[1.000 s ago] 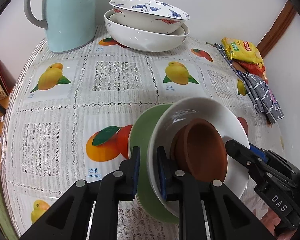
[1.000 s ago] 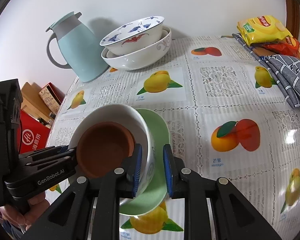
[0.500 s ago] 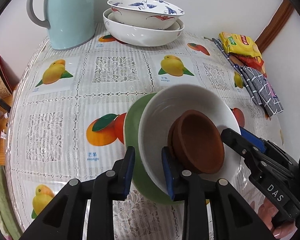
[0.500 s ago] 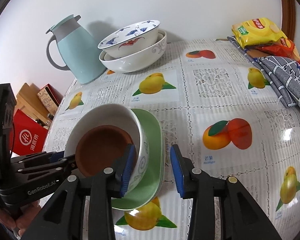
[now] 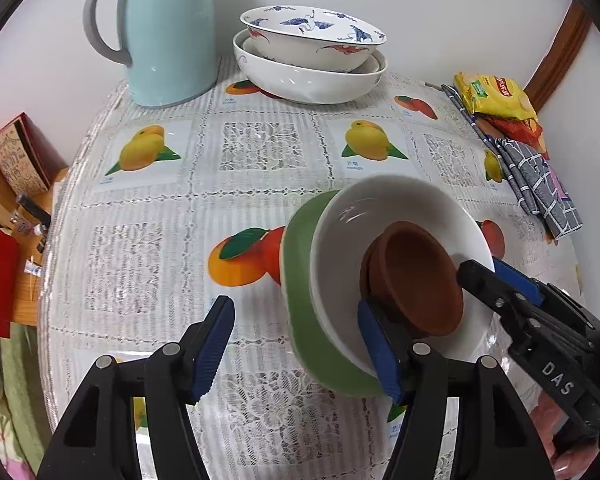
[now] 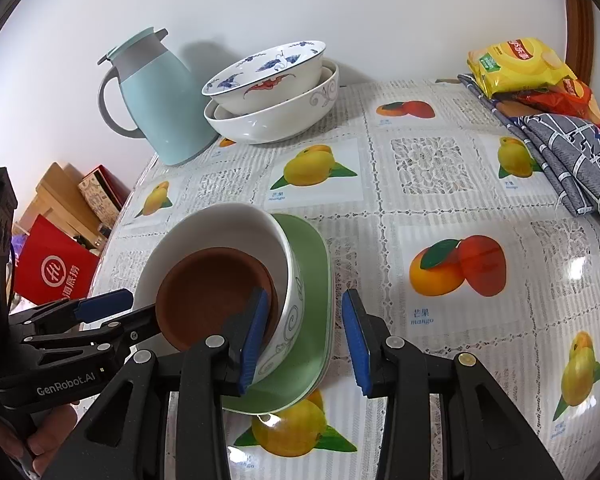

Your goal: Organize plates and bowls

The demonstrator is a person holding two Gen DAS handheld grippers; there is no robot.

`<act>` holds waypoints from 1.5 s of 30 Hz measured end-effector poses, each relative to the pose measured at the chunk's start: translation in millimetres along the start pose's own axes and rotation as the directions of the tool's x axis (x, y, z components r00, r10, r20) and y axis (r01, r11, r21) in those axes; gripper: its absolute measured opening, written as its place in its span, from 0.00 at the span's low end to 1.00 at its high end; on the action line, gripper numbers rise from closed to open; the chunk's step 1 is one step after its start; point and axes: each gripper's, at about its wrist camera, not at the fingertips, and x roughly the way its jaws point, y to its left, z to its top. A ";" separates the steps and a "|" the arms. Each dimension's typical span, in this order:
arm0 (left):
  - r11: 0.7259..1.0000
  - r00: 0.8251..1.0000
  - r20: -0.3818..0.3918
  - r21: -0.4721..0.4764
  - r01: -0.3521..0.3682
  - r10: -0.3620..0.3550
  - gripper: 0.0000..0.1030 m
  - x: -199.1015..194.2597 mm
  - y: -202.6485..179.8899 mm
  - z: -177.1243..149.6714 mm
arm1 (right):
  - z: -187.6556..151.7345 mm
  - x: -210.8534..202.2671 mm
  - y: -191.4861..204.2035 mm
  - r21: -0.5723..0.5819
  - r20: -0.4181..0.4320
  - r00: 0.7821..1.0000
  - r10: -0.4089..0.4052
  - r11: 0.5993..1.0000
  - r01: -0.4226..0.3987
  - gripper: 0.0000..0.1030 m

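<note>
On the fruit-print tablecloth [image 6: 440, 200], brown bowl [image 6: 208, 292] nests in white bowl [image 6: 220, 224] on green plate [image 6: 316, 280]; both tools gape.

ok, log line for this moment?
nested: brown dish in white bowl on green plate | left gripper: open, jaws just opening, rims between | right gripper: same

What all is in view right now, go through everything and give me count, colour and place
Brown bowl: one, inside the white bowl.
White bowl: one, on the green plate.
Green plate: one, near table edge.
Crane-patterned bowl: one, blue and red on white, nested in a large white bowl at the back.
Jug: one, pale blue, back left.
Snack packets: yellow and red, right edge.
Checked cloth: grey, right.
Tablecloth: white lace, mango prints.
Left gripper: jaws just opened, straddling the stack's rim.
Right gripper: open around the opposite rim.
</note>
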 end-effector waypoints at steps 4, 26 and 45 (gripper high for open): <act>1.000 1.000 0.006 -0.009 -0.018 0.018 0.60 -8.6 1.0 -4.5 | -2.6 -9.6 2.3 -0.001 0.007 1.000 0.000 1.000 0.000 0.38; 0.998 0.922 0.386 0.046 -0.047 0.025 0.61 -171.5 -72.1 -86.3 | -72.0 -192.6 -4.3 0.039 0.185 0.968 -0.169 0.986 0.165 0.76; 0.996 0.897 0.442 0.085 -0.012 -0.026 0.76 -217.1 -121.1 -161.7 | -143.0 -286.1 -13.1 0.066 0.329 0.888 -0.322 0.945 0.319 0.94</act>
